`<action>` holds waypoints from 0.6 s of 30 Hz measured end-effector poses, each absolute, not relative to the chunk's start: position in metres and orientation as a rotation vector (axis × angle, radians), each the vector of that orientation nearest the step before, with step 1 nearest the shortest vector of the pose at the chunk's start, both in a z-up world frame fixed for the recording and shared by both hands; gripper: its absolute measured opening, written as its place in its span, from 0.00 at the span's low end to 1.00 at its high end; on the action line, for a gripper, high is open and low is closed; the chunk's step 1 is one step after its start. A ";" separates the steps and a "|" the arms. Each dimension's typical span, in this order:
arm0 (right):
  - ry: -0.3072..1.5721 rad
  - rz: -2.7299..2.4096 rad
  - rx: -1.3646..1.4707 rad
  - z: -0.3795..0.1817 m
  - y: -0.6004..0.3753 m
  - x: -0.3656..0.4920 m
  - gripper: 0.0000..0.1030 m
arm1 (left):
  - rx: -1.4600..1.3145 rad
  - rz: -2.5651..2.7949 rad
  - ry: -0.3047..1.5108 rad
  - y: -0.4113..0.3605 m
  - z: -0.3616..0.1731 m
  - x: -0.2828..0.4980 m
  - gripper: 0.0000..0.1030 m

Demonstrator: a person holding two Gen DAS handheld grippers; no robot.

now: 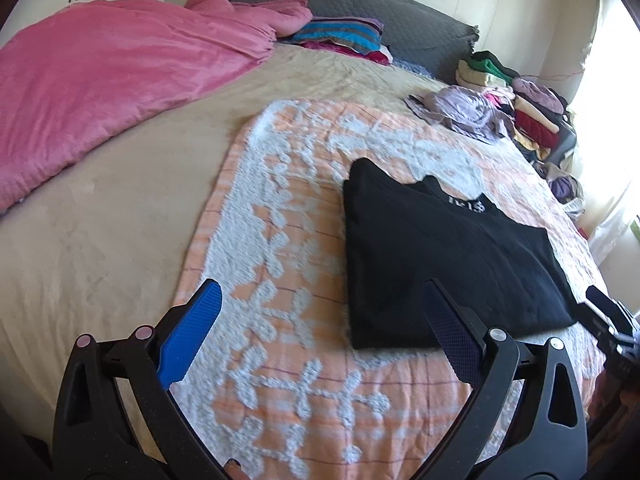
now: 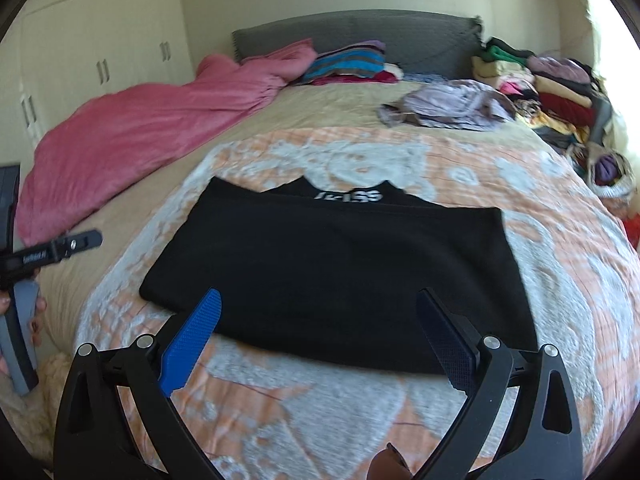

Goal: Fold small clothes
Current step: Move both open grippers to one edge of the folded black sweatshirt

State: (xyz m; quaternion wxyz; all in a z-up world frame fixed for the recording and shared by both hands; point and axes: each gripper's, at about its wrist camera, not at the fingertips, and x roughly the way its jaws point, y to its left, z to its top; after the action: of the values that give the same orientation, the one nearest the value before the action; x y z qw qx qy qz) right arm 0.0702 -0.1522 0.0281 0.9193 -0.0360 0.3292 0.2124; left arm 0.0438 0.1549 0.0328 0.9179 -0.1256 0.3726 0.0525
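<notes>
Fabric first: a black knit garment with white lettering at its neck [image 2: 332,264] lies flat on the orange-and-white tufted floral blanket [image 2: 560,280], its bottom half doubled up over the top so the collar just peeks out beyond the fold. That looks like one fold done, with perhaps another to make it compact. The left gripper [image 1: 320,332] hangs beside the garment's left edge, jaws spread wide and empty; the right gripper [image 2: 320,336] hovers over the near edge, equally wide and holding nothing. Further off, a crumpled lilac garment [image 2: 448,108] and a heap of mixed coloured clothes [image 2: 552,96] appear to await folding.
</notes>
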 end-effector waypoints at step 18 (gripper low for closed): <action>0.722 0.598 -0.309 -0.010 -0.046 0.066 0.94 | -0.238 0.128 0.786 0.170 0.021 0.084 0.91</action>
State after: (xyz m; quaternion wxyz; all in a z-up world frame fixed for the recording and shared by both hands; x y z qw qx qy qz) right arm 0.0656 -0.0459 -0.0099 0.8806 -0.1482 0.3465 0.2872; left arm 0.0839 0.1699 0.0210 0.9149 -0.1155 0.3816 0.0624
